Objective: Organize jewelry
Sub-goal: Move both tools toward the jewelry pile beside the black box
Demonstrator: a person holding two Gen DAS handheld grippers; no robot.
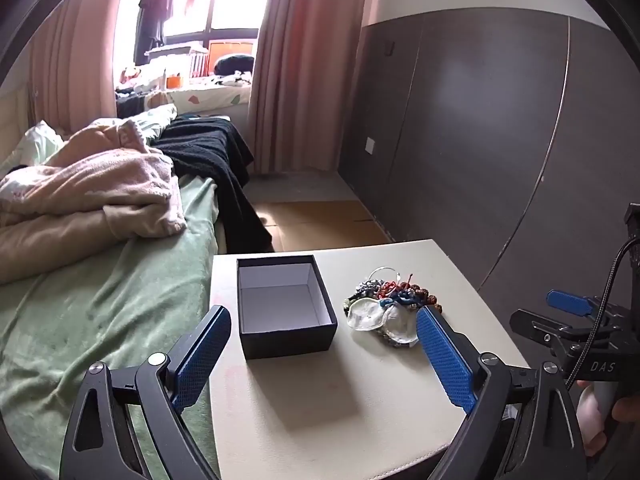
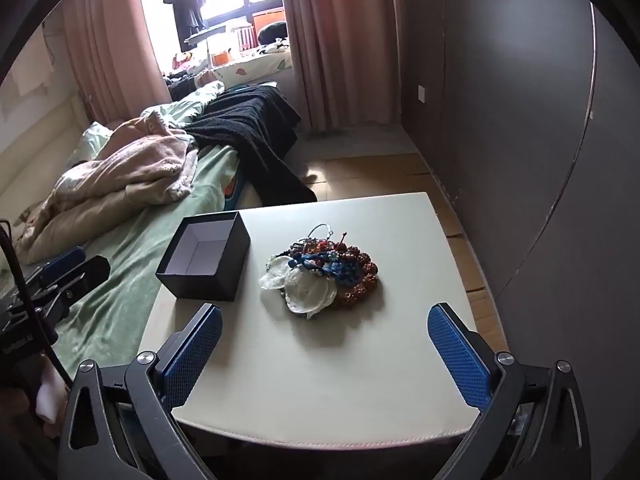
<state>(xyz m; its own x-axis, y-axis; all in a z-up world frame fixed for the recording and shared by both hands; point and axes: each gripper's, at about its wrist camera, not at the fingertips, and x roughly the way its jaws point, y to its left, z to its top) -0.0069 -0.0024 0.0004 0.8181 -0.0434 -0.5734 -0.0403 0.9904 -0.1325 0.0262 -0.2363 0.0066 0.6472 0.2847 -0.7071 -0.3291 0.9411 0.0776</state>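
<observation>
Left gripper (image 1: 323,334) and right gripper (image 2: 325,326): fingers spread wide, holding nothing. Box (image 1: 285,305) sits at the desk (image 2: 360,360) edge, jewelry pile (image 2: 322,278) at its 3 o'clock, apart.

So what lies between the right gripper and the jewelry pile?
Only bare table top separates the open right gripper from the jewelry pile; the right wrist view shows it.

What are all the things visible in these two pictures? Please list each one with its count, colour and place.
box: one, black outside, white inside, open and empty, on the table's left part
jewelry pile: one heap, brown, blue and red beads plus pale shell-like discs, right of the box, apart from it
table: one, cream, beside the bed
bed: one, green sheet, left of the table
blankets: pink and black, on the bed
curtains: pink, by the window
left gripper: fingers blue, open, empty
right gripper: fingers blue, open, empty
</observation>
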